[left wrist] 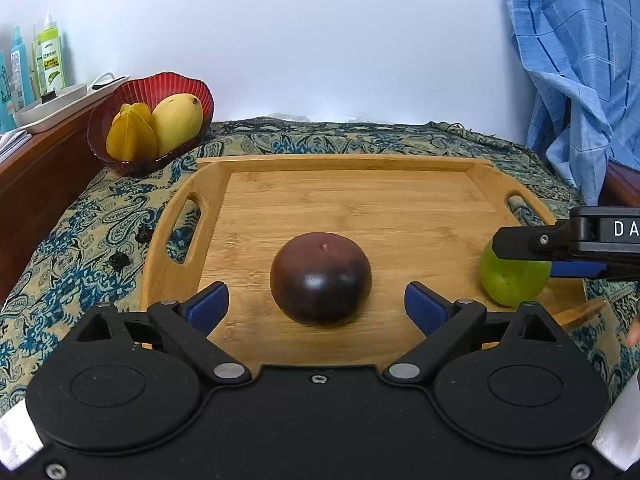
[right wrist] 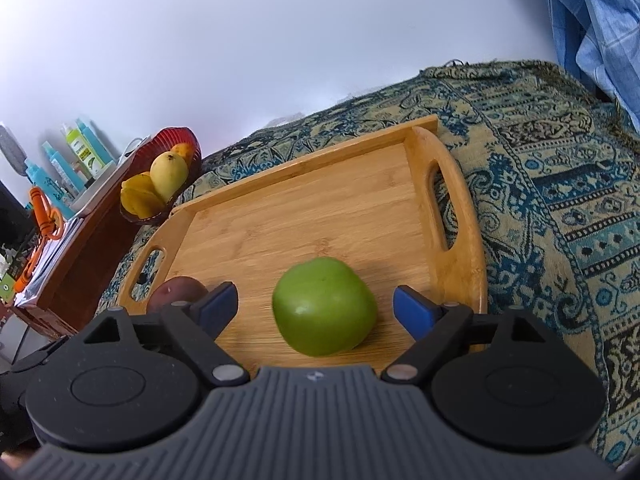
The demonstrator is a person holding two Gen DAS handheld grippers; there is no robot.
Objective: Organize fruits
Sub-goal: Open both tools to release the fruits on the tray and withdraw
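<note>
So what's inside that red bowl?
The red bowl holds a yellow mango and a yellow starfruit. Something orange peeks out behind the mango in the right wrist view. The bottom of the bowl is covered by the fruit.

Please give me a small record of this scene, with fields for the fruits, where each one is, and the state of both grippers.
tray: wooden tray on the patterned cloth
dark fruit: dark purple fruit on tray, between open fingers of left gripper, untouched
green fruit: green fruit on tray, between open fingers of right gripper, untouched
bowl: red bowl beyond the tray, holding mango and starfruit
</note>
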